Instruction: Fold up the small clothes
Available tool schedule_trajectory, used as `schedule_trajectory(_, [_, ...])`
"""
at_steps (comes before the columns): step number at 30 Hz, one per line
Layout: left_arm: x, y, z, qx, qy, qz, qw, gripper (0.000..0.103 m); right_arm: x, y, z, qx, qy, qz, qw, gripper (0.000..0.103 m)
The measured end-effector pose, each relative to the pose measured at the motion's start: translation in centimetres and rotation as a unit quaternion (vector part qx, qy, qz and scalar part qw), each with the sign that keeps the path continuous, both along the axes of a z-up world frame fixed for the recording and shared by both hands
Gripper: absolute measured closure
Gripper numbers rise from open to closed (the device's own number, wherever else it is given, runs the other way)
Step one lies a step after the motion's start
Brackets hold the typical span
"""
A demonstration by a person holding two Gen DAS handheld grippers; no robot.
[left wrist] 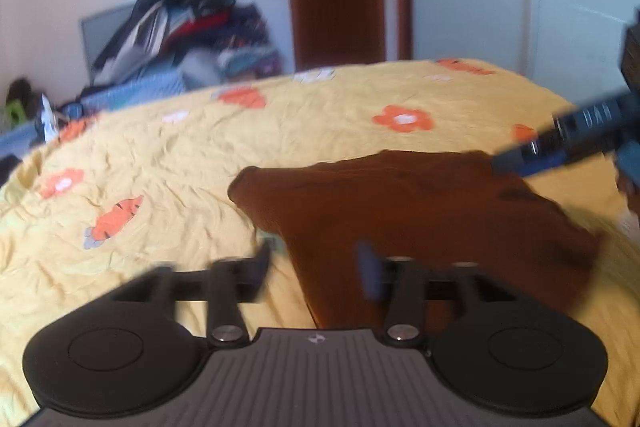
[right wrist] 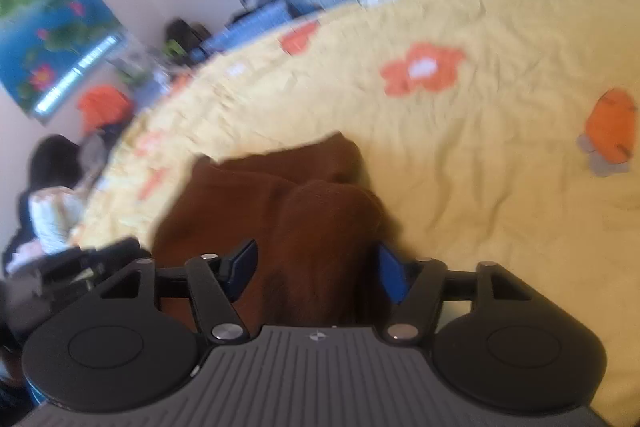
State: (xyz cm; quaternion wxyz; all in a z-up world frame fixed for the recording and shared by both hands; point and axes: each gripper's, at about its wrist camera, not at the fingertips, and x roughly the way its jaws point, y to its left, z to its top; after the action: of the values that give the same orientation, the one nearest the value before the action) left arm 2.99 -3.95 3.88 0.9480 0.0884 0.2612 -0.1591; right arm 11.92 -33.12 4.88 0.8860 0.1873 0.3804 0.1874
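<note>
Here, in the left wrist view, the left tool [left wrist: 316, 267] is sitting at the lower middle of the frame with its jaws standing wide and nothing pinched between them. The rust-brown small cloth garment [left wrist: 420, 211] is lying on the yellow floral-print bedspread [left wrist: 168, 155], filling the centre and right of the frame, its near edge running under the jaws. The right tool [left wrist: 560, 143] is reaching in from the right edge near the garment's far corner. A closing bite here could catch bedspread along with garment, since both fabrics are lying flat together. The tool is pointing down at a slant.

In the right wrist view, the right tool [right wrist: 316, 273] is likewise gaping, with the garment [right wrist: 280, 203] bunched in soft humps at lower centre between the open jaws but not gripped. The humps could fold unevenly if not smoothed.
</note>
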Motion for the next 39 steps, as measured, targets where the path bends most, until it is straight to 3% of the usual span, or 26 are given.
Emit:
schedule_trajectory(2, [-4.3, 0.0, -0.5, -0.016, -0.026, -0.027, 0.9992, 0.017, -3.2, -0.8, 1.9, -0.002, -0.033, 0.021, 0.999, 0.031])
schedule_trajectory(5, [-6.8, -1.4, -2.7, 0.013, 0.015, -0.038, 0.9991, 0.021, -6.7, -0.3, 3.8, -0.024, -0.052, 0.061, 0.997, 0.031])
schedule_trajectory(7, [-6.9, -2.3, -4.2, 0.040, 0.035, -0.032, 0.9981, 0.037, -7.6, 1.2, 3.9, -0.062, -0.045, 0.093, 0.993, 0.035])
schedule_trajectory(8, [-6.5, -2.5, -4.6, 0.046, 0.046, -0.024, 0.9976, 0.050, -7.8, 1.9, 3.7, -0.085, -0.045, 0.103, 0.990, 0.038])
schedule_trajectory(9, [-6.0, -2.4, -4.6, 0.040, 0.053, -0.013, 0.9977, 0.055, -7.8, 2.6, 3.4, -0.104, -0.043, 0.114, 0.987, 0.040])
schedule_trajectory(11, [-4.9, -2.2, -4.6, 0.021, 0.062, -0.001, 0.9979, 0.058, -7.2, 3.5, 2.3, -0.127, -0.027, 0.122, 0.984, 0.048])
schedule_trajectory(14, [-4.2, -2.8, -4.5, 0.037, 0.055, 0.006, 0.9978, 0.058, -5.9, 4.1, 0.5, -0.157, 0.001, 0.119, 0.980, 0.054])
schedule_trajectory(15, [-4.3, -2.8, -4.3, 0.038, 0.049, 0.007, 0.9980, 0.063, -5.9, 4.2, 0.1, -0.164, 0.005, 0.115, 0.980, 0.054])
schedule_trajectory(16, [-4.2, -2.8, -4.0, 0.033, 0.047, 0.007, 0.9983, 0.068, -6.0, 4.2, 0.0, -0.159, 0.006, 0.116, 0.980, 0.054])
schedule_trajectory(18, [-4.4, -2.5, -4.0, 0.018, 0.045, 0.019, 0.9986, 0.087, -6.1, 4.1, 0.0, -0.149, 0.006, 0.122, 0.981, 0.059])
schedule_trajectory(19, [-4.4, -2.1, -4.0, 0.007, 0.048, 0.030, 0.9984, 0.088, -6.2, 4.1, -0.1, -0.144, 0.006, 0.131, 0.981, 0.080])
schedule_trajectory(20, [-4.5, -1.5, -3.8, -0.012, 0.048, 0.043, 0.9978, 0.091, -6.2, 4.0, -0.1, -0.138, 0.011, 0.138, 0.981, 0.091])
schedule_trajectory(24, [-5.2, -0.4, -3.5, -0.029, 0.056, 0.064, 0.9960, 0.093, -7.7, 2.1, 2.5, -0.105, -0.032, 0.121, 0.987, 0.092])
schedule_trajectory(26, [-4.7, -0.7, -4.8, -0.024, 0.072, 0.067, 0.9949, 0.093, -7.4, 1.4, 1.0, -0.099, -0.012, 0.120, 0.988, 0.093])
schedule_trajectory(27, [-4.7, -0.9, -5.1, -0.018, 0.066, 0.069, 0.9953, 0.093, -6.8, 1.4, -0.8, -0.118, 0.017, 0.121, 0.985, 0.093])
schedule_trajectory(28, [-4.8, -1.1, -5.1, -0.010, 0.060, 0.069, 0.9958, 0.093, -6.8, 1.2, -1.9, -0.116, 0.018, 0.119, 0.986, 0.092])
schedule_trajectory(30, [-4.8, -1.0, -5.0, -0.014, 0.065, 0.070, 0.9954, 0.093, -6.9, 0.7, -1.2, -0.080, 0.016, 0.116, 0.990, 0.089])
schedule_trajectory(31, [-4.8, -0.9, -5.1, -0.015, 0.066, 0.069, 0.9953, 0.093, -6.8, 0.4, -0.7, -0.062, 0.019, 0.118, 0.991, 0.075])
schedule_trajectory(32, [-4.8, -0.9, -5.1, -0.015, 0.066, 0.067, 0.9954, 0.093, -6.7, 0.2, -0.2, -0.050, 0.022, 0.121, 0.991, 0.049])
schedule_trajectory(34, [-4.8, -1.0, -5.1, -0.009, 0.065, 0.066, 0.9957, 0.093, -6.2, -0.2, 1.2, -0.044, 0.001, 0.105, 0.993, 0.022])
schedule_trajectory(36, [-4.8, -1.2, -5.1, -0.005, 0.065, 0.067, 0.9956, 0.092, -4.3, -1.4, 2.1, -0.006, -0.003, 0.079, 0.997, 0.020])
schedule_trajectory(39, [-4.9, -1.3, -5.1, -0.004, 0.066, 0.069, 0.9955, 0.091, 0.0, -2.2, 1.6, 0.038, 0.022, 0.044, 0.998, 0.028])
